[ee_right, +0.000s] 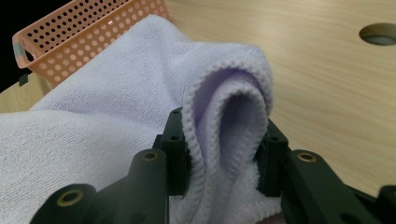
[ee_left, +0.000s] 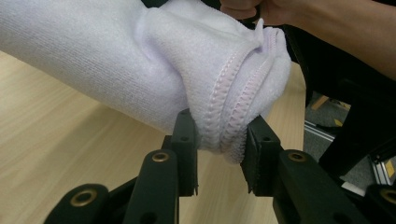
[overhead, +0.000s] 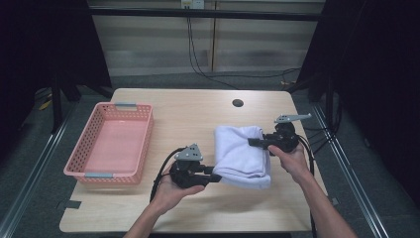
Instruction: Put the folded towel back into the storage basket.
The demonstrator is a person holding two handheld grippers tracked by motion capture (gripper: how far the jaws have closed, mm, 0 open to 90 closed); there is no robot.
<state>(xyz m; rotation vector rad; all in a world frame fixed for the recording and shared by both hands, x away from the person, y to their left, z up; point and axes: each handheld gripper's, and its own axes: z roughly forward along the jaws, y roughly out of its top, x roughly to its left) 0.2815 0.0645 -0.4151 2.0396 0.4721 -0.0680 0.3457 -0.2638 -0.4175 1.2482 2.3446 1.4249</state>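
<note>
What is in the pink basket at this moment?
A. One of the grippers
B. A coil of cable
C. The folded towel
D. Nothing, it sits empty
D. The high view shows the basket with a bare bottom at the table's left, while the towel is out on the table, pinched at opposite ends by the left gripper and the right gripper.

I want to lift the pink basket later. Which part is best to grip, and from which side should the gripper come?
Grip the pink basket at the grey handle on its near short rim, coming down from above on the person's side. The rim is thin and stands upright, so two jaws can close across it. The left gripper is nearer, but it is now shut on the folded towel.
</note>
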